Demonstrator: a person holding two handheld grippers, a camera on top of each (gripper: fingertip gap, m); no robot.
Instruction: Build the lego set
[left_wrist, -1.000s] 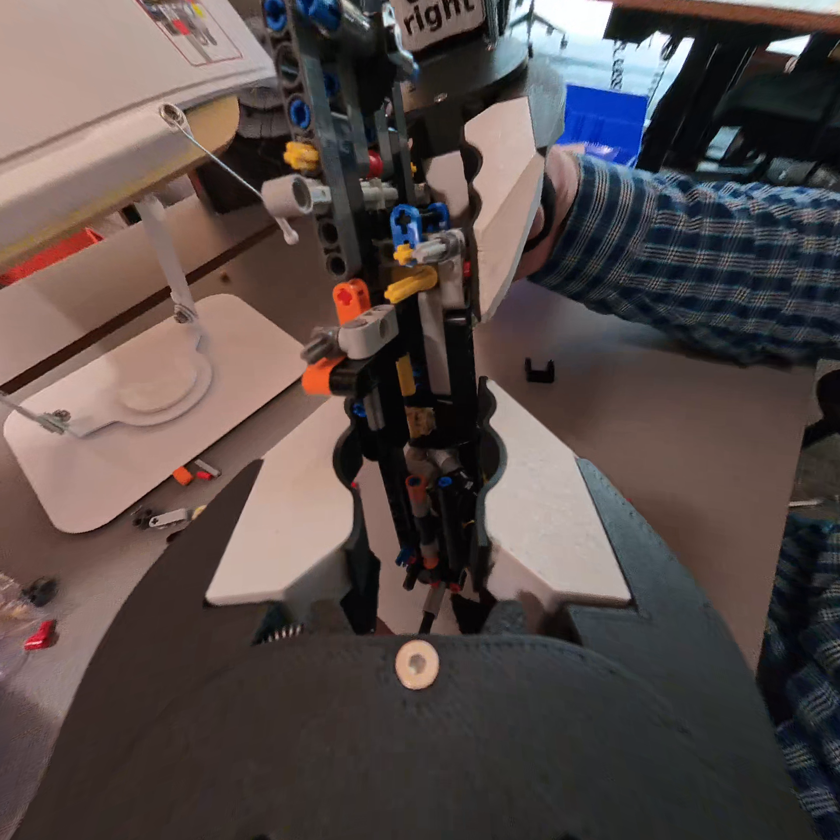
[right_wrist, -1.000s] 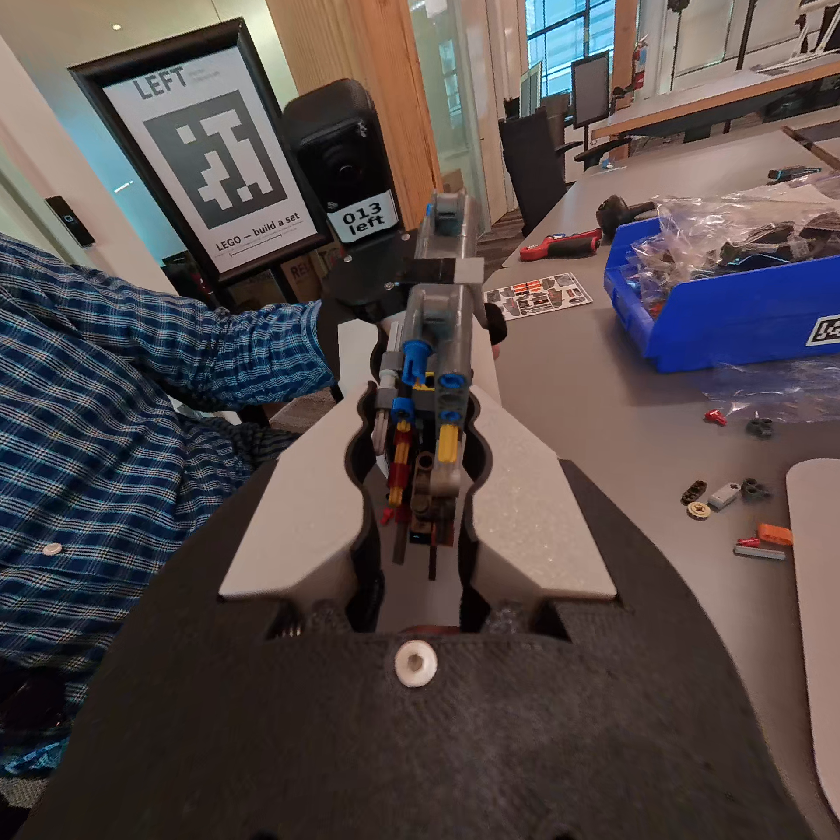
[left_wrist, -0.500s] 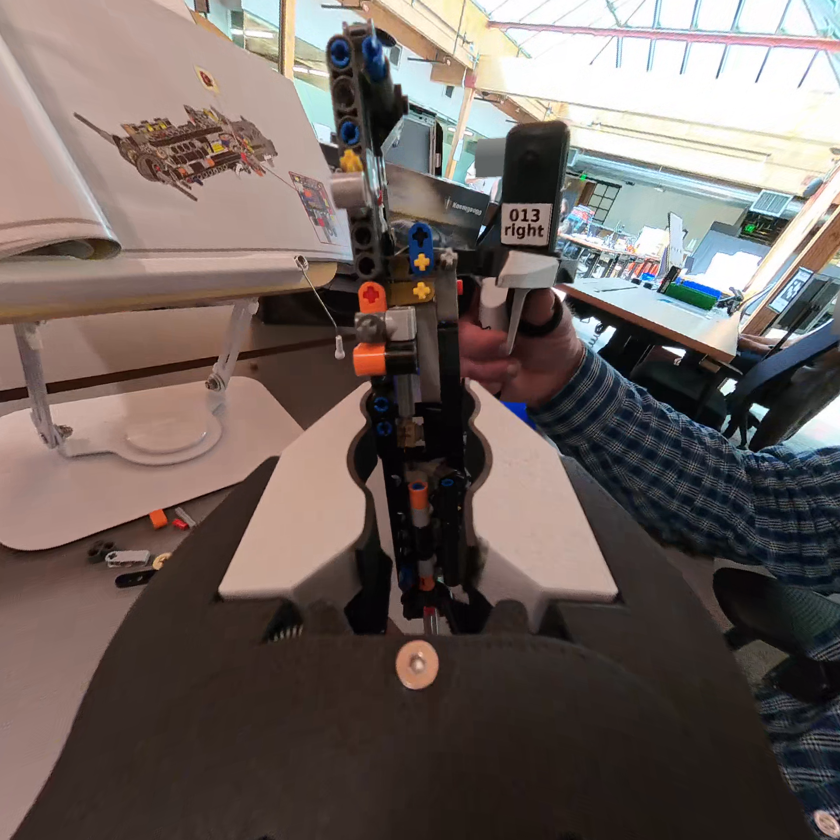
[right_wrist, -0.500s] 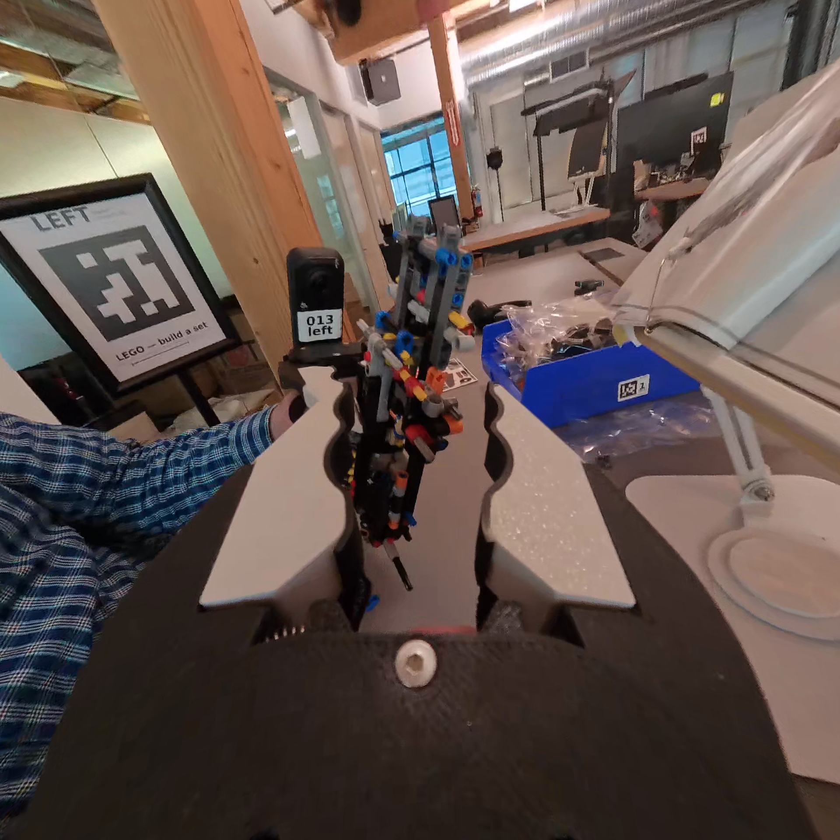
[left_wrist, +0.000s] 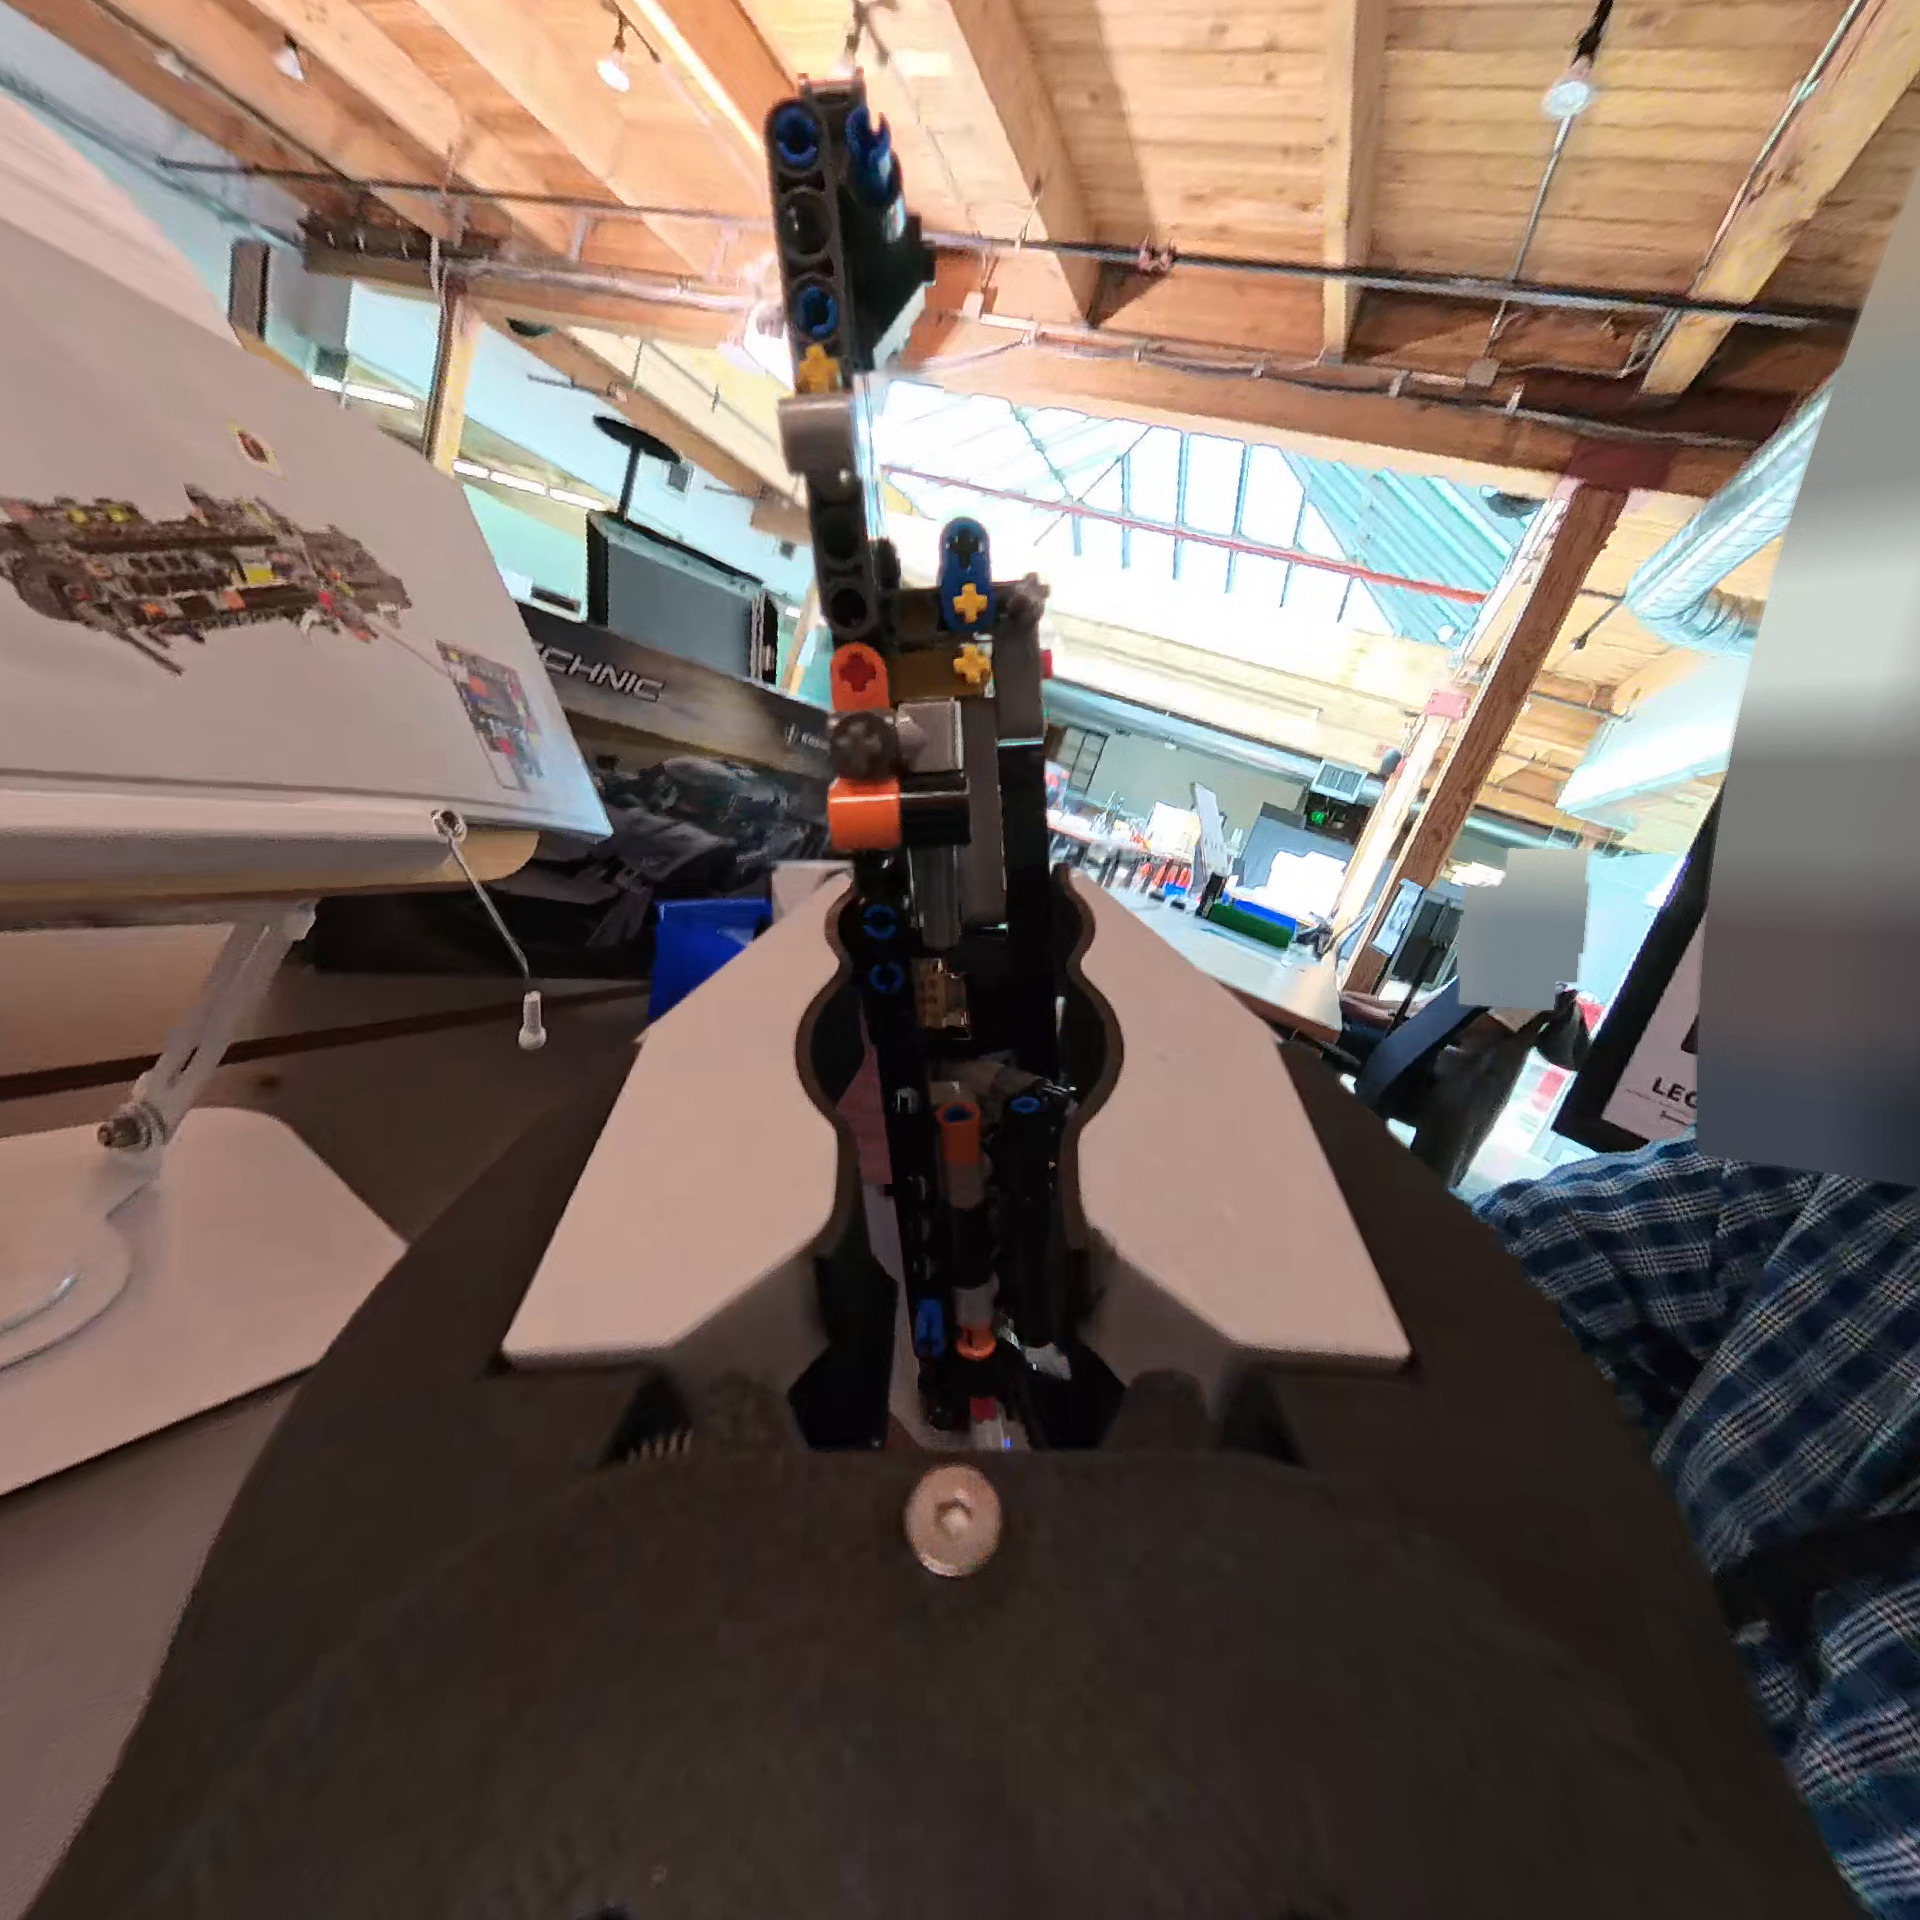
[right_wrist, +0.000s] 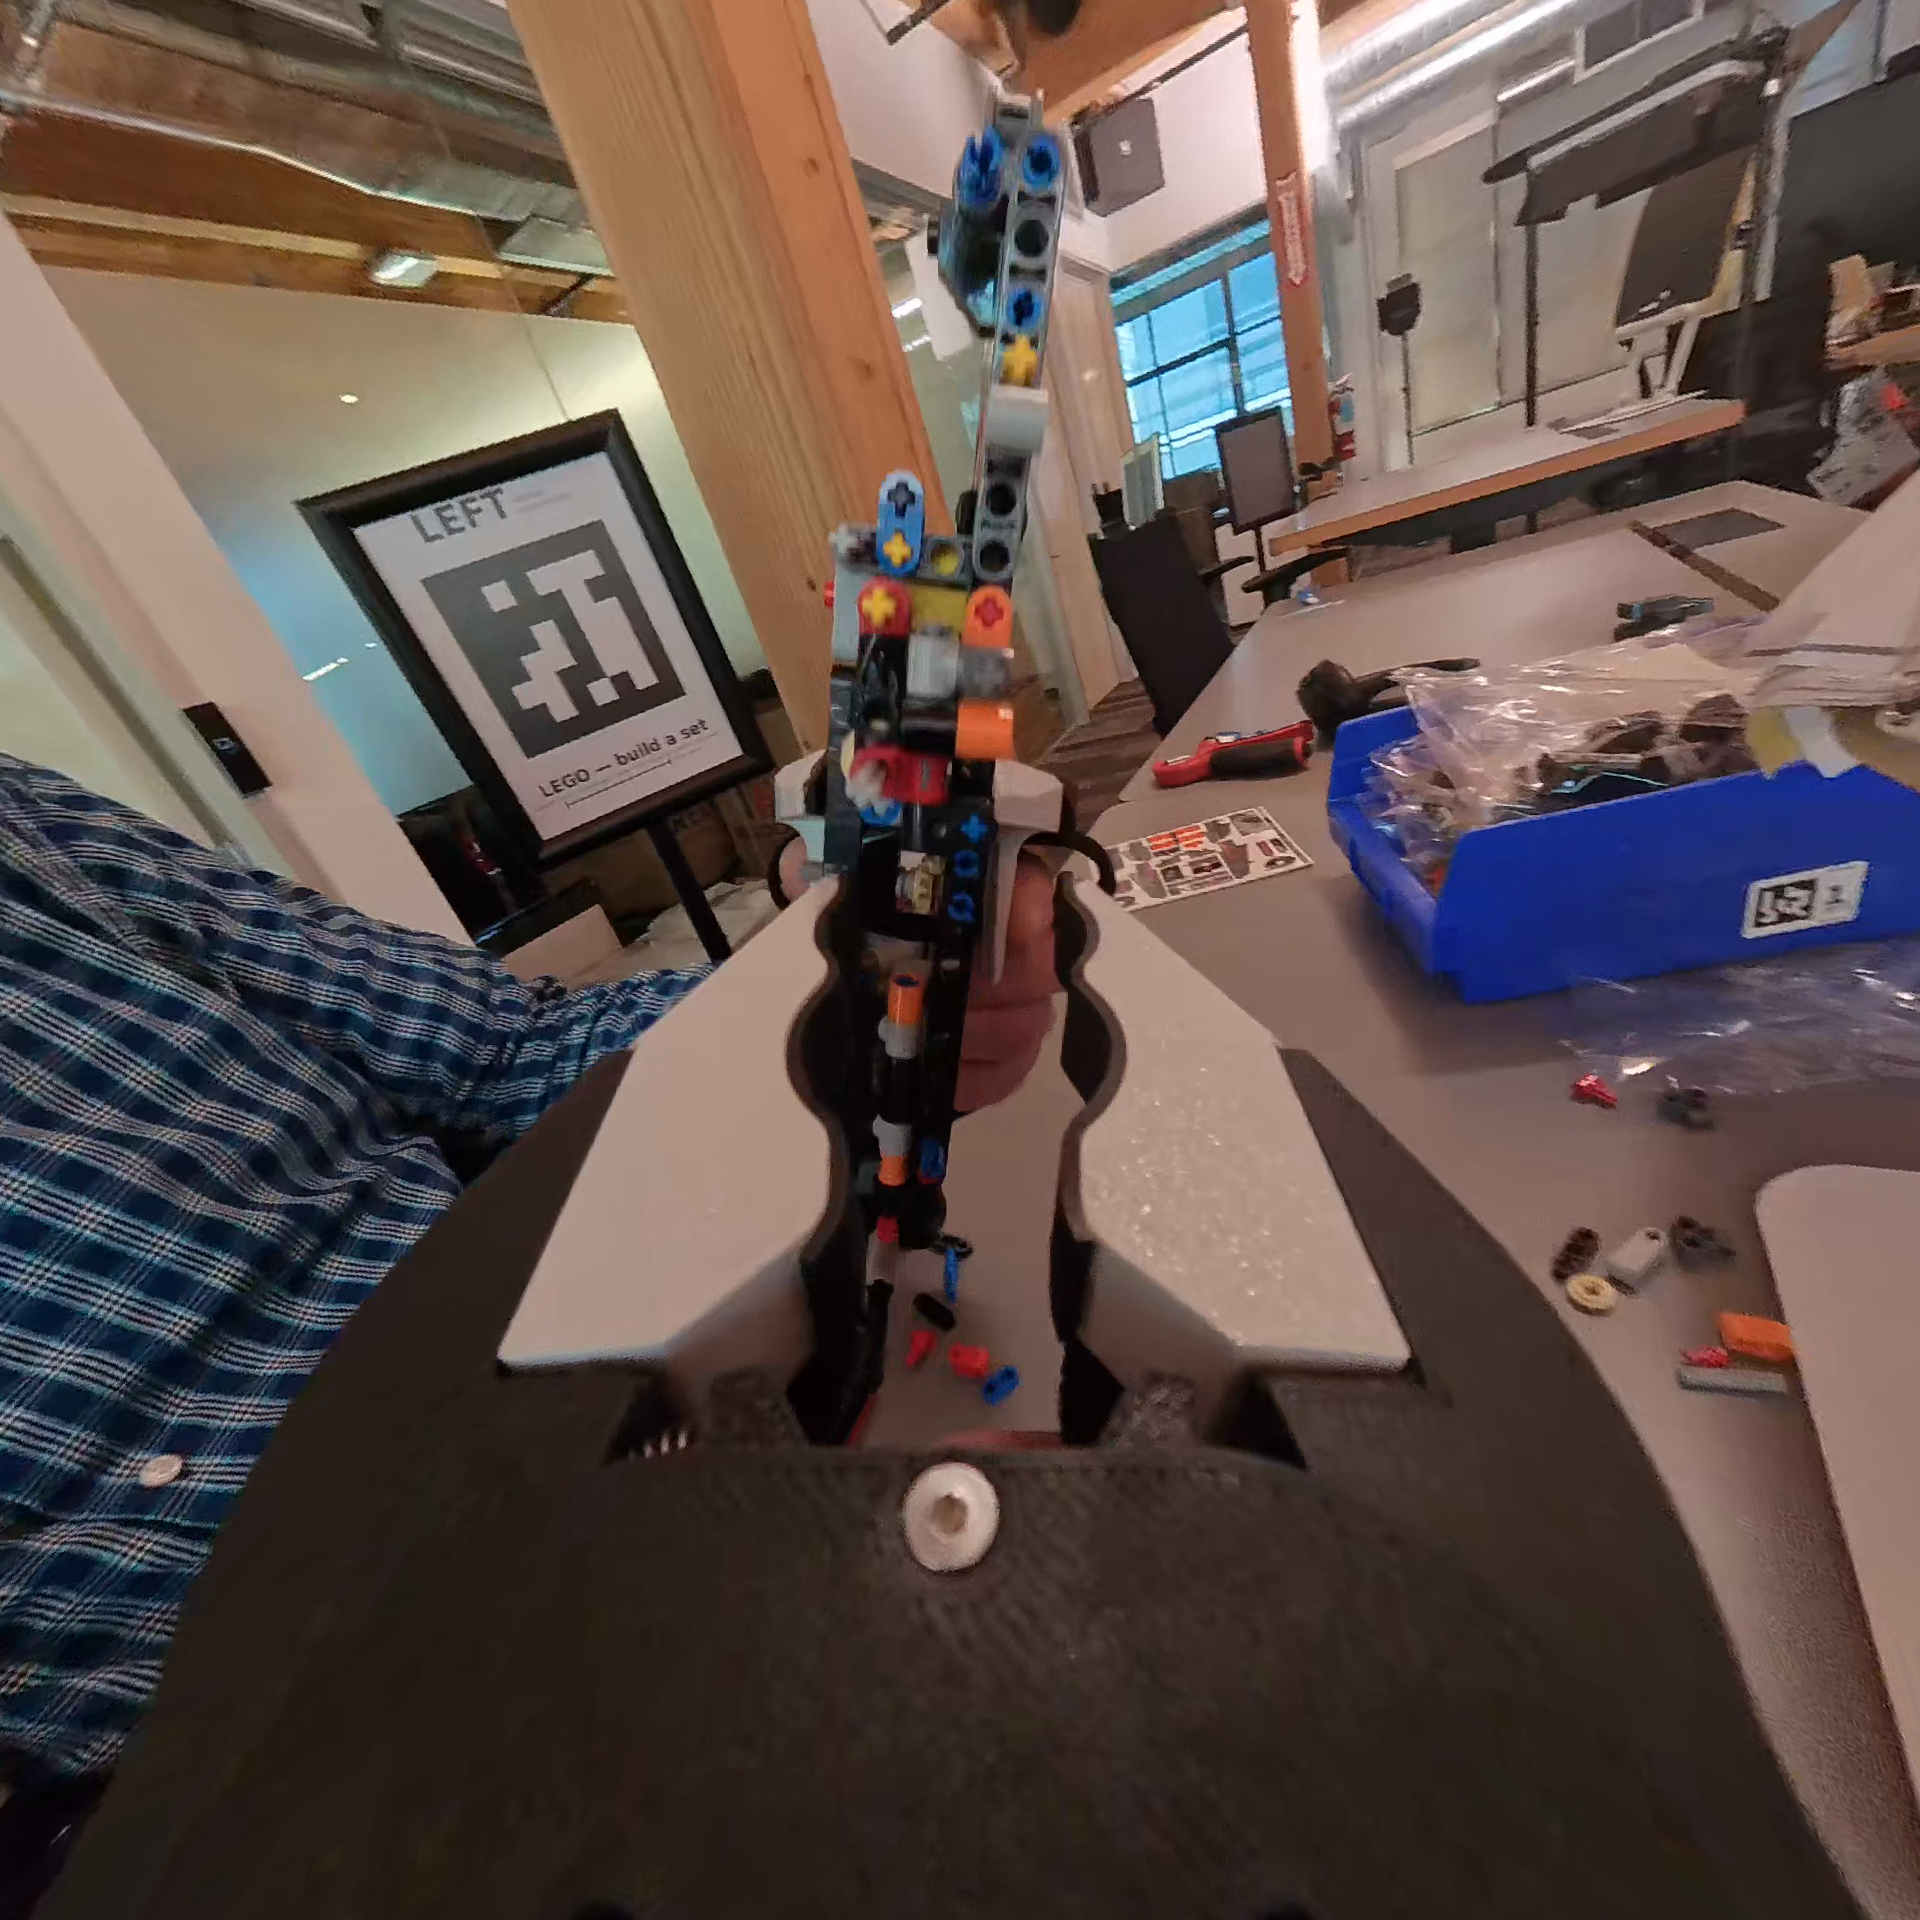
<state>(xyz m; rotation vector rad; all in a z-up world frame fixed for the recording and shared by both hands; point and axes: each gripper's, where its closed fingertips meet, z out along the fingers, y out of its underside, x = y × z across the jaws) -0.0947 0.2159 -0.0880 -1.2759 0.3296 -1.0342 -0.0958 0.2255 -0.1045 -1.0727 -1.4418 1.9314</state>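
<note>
Wooden beams frame the lego model (left_wrist: 925, 790), raised upright, clamped in the left gripper (left_wrist: 951, 1049). Right gripper (right_wrist: 940, 1049) jaws stand apart around it; close squarely on the black beam, avoiding pins.

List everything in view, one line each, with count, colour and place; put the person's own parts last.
lego model: one, black and grey with blue, orange, yellow pins; upright in left gripper.
instruction book: one, white; on stand, left.
stand: one, white; on table.
blue bin: one; on table, holds bagged parts.
loose pieces: several, mixed colours; on table.
sticker sheet: one; on table.
framed sign: one, black frame; on easel.
left gripper: one, shut on model.
right gripper: one, open.
sleeve: blue plaid.
</note>
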